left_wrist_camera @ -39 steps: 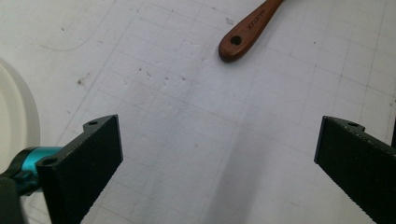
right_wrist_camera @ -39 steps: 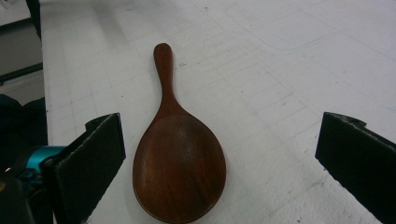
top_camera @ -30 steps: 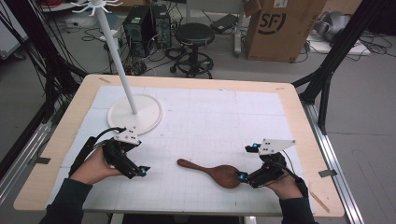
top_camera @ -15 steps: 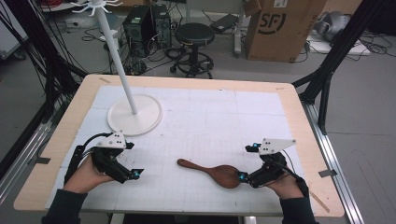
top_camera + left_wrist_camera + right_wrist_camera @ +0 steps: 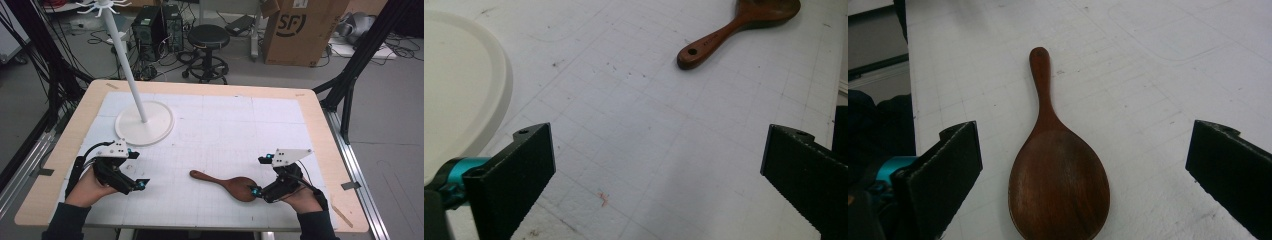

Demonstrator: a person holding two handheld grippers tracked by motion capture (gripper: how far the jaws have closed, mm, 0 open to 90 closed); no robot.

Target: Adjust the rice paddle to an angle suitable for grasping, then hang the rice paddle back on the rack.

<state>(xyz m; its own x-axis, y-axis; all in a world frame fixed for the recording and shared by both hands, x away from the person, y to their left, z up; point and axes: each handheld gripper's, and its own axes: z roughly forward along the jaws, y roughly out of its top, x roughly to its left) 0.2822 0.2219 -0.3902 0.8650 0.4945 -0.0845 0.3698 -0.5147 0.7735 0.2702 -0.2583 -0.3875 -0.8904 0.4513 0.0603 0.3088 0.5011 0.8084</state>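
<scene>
A brown wooden spoon [image 5: 228, 183] lies flat on the white gridded mat, handle pointing left. In the right gripper view the spoon [image 5: 1055, 170] lies between the wide-apart jaws, bowl nearest the camera. My right gripper [image 5: 260, 175] is open, just right of the bowl. My left gripper [image 5: 136, 170] is open at the front left, over bare mat, near the white stand base [image 5: 144, 123]. In the left gripper view the spoon [image 5: 734, 29] is far ahead at the upper right, and the base [image 5: 459, 95] is at the left.
A white pole with hooks on top [image 5: 122, 55] rises from the round base at the table's back left. The wooden table edge [image 5: 330, 150] frames the mat. Beyond the table stand a stool [image 5: 211, 37], a cardboard box [image 5: 300, 30] and cables on the floor.
My left gripper has drawn back toward the front-left of the table, away from the stand base. The right gripper and the spoon have stayed put.
</scene>
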